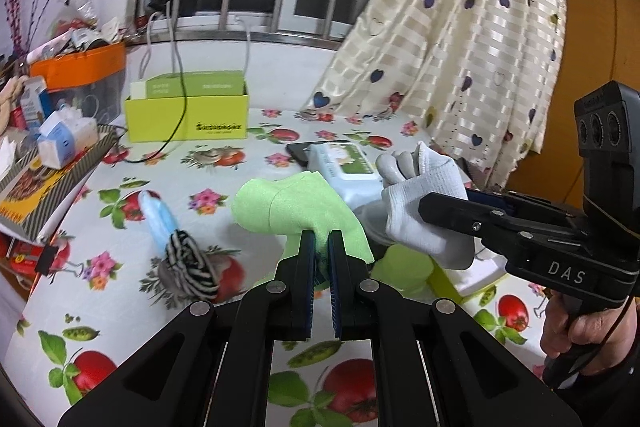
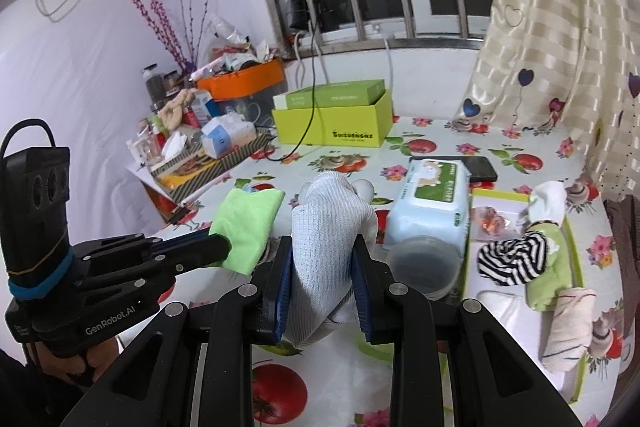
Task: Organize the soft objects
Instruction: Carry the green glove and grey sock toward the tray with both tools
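Left gripper [image 1: 322,247]: jaws pressed nearly together, a fold of the green cloth [image 1: 292,207] pinched between the pads; cloth is held clear of the fruit-print tablecloth [image 1: 120,307]. Right gripper [image 2: 322,279]: jaws part-spread, clamped on the bunched white glove [image 2: 326,227], also held above the table.

Just beyond the glove, a pack of wet wipes [image 2: 430,199] is seen, with a dark phone [image 2: 480,169] at its far edge and a clear plastic cup [image 2: 422,259] at its near edge. To the right, a shallow green-edged tray [image 2: 576,267] is noted, holding a striped sock [image 2: 508,259] among other soft items. Far centre, an open yellow-green box [image 2: 332,127] is recorded. On the left, a second striped sock [image 1: 192,267] lies on the tablecloth.
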Demonstrator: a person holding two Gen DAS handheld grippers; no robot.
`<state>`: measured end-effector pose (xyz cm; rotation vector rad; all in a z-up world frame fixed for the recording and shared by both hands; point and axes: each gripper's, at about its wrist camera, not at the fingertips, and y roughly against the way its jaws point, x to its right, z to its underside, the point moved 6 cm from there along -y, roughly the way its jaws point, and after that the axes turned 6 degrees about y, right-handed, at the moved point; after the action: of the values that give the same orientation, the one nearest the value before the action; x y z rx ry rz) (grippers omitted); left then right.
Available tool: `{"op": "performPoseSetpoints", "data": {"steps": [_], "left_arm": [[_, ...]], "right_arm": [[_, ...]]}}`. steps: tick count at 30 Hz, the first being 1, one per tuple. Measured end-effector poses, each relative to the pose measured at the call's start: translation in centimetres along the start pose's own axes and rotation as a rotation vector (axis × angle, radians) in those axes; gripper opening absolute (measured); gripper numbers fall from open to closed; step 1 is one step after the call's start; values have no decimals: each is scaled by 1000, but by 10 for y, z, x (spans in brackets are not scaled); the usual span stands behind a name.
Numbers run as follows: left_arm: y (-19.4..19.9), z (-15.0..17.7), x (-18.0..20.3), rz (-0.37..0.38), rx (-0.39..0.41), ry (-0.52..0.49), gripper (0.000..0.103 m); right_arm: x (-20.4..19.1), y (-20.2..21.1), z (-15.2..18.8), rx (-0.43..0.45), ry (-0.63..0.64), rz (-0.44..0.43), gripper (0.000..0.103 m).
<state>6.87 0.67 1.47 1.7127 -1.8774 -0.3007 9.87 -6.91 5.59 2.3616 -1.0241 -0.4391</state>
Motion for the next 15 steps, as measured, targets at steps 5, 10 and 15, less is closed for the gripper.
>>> {"op": "performPoseSetpoints", "data": {"steps": [5,10,15], "left_arm": [[-4,-4,17,23,-4,-24,7],[-9,-6,33,48,-9,-47,7],[-14,-8,53,74,-15,-72,7]], "right_arm": [[10,11,3,16,-13,21,26],[26,21,7,23,-34,47,26],[46,33,15,29,-62,82,26]]}}
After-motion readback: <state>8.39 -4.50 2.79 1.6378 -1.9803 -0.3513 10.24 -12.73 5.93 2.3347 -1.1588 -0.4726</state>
